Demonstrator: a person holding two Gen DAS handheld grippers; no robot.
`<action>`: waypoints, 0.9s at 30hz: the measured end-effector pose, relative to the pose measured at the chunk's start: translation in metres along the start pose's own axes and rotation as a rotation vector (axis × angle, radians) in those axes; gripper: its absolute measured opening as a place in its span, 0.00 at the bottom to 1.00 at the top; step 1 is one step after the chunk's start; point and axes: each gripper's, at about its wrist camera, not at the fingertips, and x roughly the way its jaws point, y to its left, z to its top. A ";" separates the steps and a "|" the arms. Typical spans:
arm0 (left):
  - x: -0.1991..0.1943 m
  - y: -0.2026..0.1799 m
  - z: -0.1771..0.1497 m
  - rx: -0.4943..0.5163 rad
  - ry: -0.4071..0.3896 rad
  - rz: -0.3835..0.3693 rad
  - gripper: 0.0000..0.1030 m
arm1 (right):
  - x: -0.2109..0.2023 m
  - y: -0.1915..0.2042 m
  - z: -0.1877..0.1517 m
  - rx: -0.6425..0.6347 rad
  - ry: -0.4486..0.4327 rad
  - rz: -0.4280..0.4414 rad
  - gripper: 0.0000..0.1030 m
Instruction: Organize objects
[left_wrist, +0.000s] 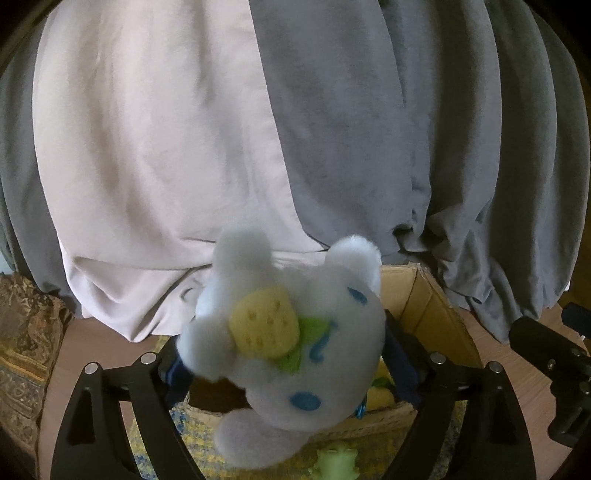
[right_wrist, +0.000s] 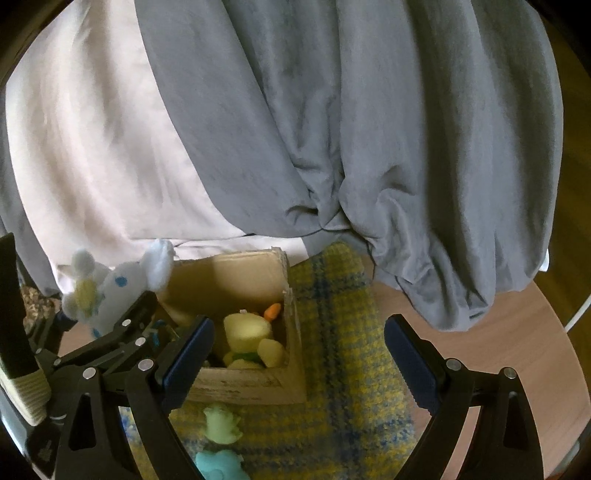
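The left hand-held gripper (left_wrist: 280, 354) has a white plush toy (left_wrist: 284, 343) between its blue-padded fingers, above the open cardboard box (right_wrist: 280, 373). The toy is blurred; it has blue eye patches, a blue stitched mouth and a yellow strawberry-like piece with green leaves on its front, and its rounded ears point toward the bedding. The jaws stand wide on either side of the plush, and whether the pads press on it cannot be told, since its fluff hides the contact on both sides. The right hand-held gripper (right_wrist: 299, 354) has its jaws apart with nothing between them, over the near right corner of the box and the rug. Inside the box lies a yellow plush duck (right_wrist: 251, 339) with an orange carrot-shaped piece (right_wrist: 272, 311) just beside it near the right wall. The box stands on a yellow and blue checked rug (right_wrist: 332, 332), which lies on a wooden floor (right_wrist: 532, 332). On the rug in front of the box are a pale green soft toy (right_wrist: 221, 424) and, nearer the camera, a turquoise soft toy (right_wrist: 218, 465), close together. Behind the box hang a grey blanket (right_wrist: 332, 129) and a pale pink sheet (right_wrist: 92, 166), draped down to the floor. A patterned brown cushion (left_wrist: 26, 332) sits at the left edge of the left wrist view.
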 end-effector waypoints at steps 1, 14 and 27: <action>-0.001 0.000 0.000 0.002 -0.002 0.003 0.90 | -0.001 0.000 -0.001 0.000 0.000 0.001 0.91; -0.041 -0.005 -0.012 0.013 -0.048 0.031 1.00 | -0.035 -0.006 -0.015 0.001 -0.032 0.002 0.91; -0.070 -0.016 -0.074 0.001 -0.018 0.022 1.00 | -0.048 -0.023 -0.062 -0.002 -0.004 -0.007 0.91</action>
